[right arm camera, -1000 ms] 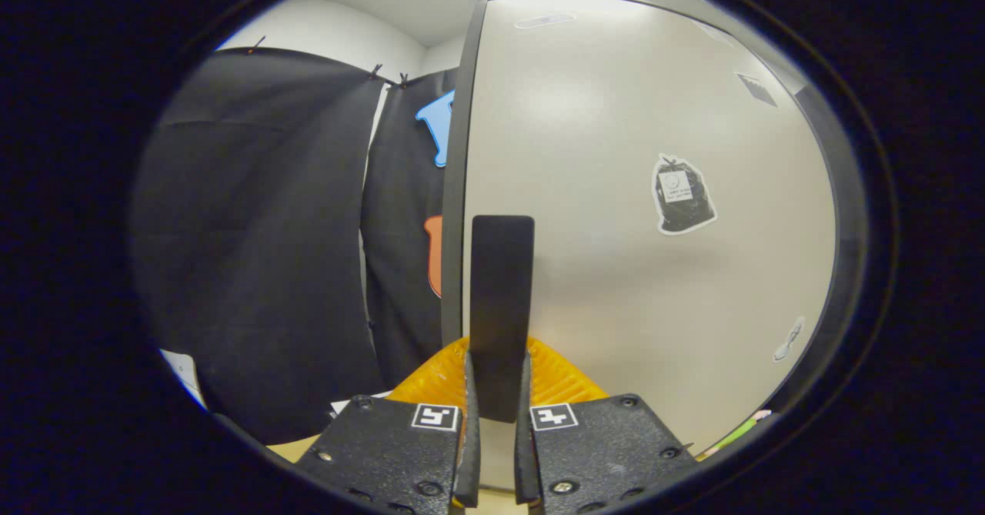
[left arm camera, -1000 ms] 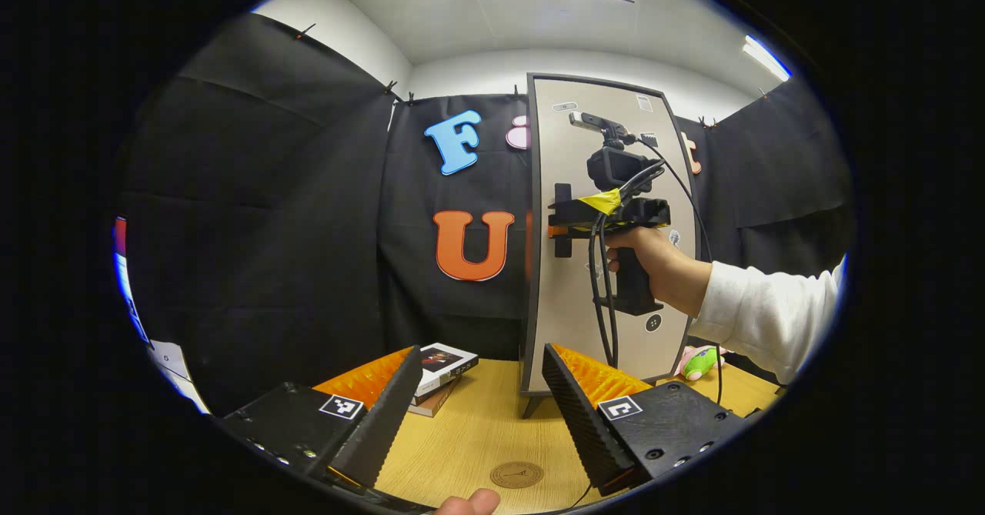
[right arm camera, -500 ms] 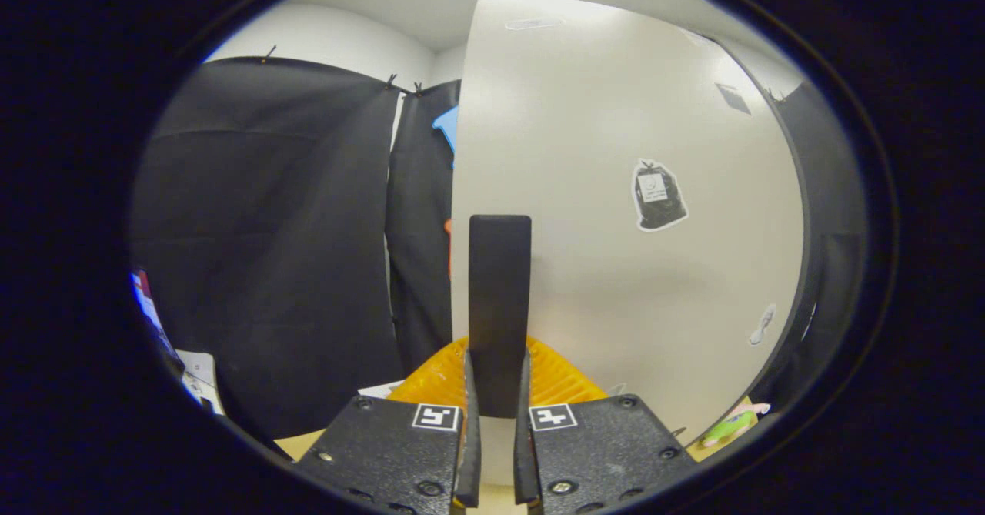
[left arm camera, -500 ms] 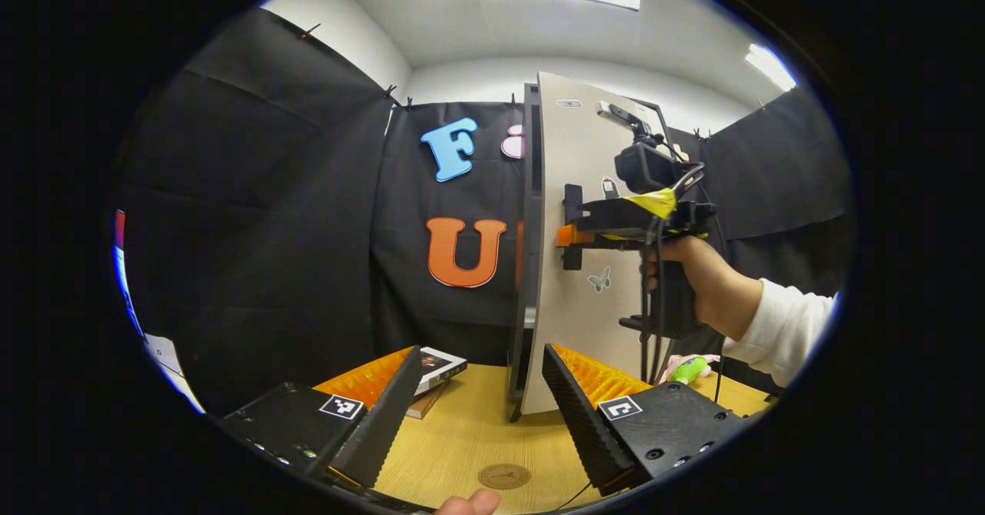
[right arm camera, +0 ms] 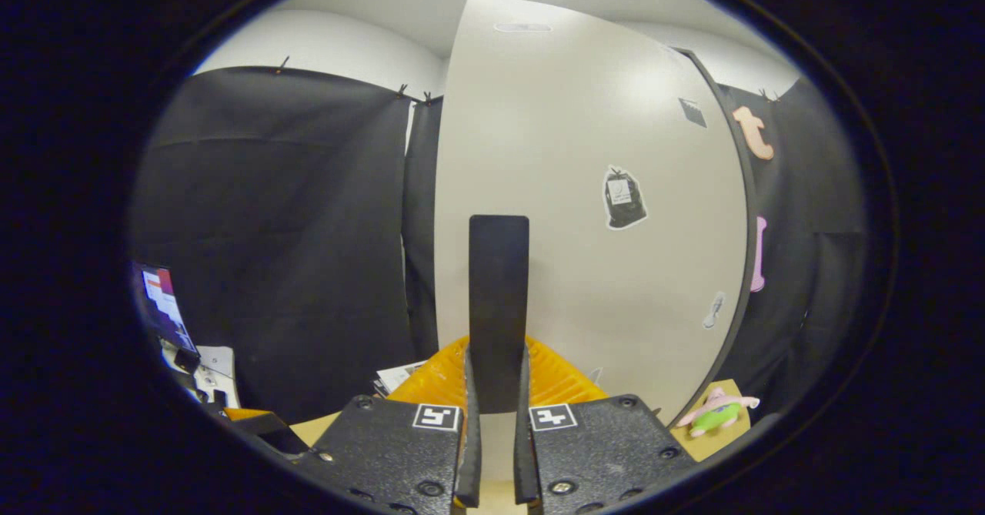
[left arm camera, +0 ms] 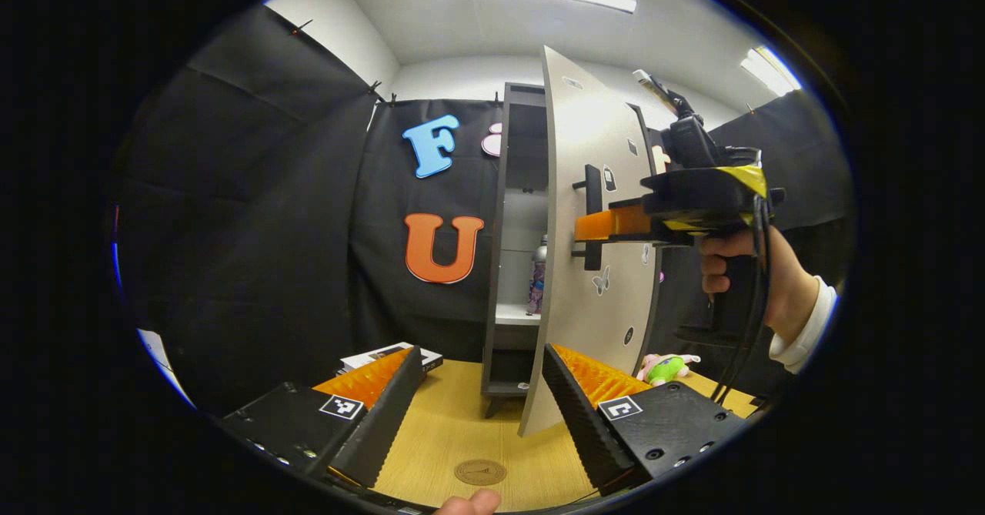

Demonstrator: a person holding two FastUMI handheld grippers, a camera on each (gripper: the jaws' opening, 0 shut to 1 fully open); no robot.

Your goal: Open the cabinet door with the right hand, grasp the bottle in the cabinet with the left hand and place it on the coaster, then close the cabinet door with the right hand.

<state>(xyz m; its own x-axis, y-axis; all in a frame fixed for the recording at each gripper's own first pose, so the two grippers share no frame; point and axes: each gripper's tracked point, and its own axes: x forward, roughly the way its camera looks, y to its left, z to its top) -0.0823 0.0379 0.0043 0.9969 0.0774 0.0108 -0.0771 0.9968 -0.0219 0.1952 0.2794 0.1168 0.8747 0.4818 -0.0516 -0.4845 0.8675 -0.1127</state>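
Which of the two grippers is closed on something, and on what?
The right gripper: both its fingers press on the dark handle of the cabinet door. The left gripper is spread wide over the table, holding nothing.

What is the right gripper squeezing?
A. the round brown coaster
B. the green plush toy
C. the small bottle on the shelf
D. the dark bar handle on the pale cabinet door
D: the right gripper has both fingers pressed on the dark bar handle of the pale cabinet door.
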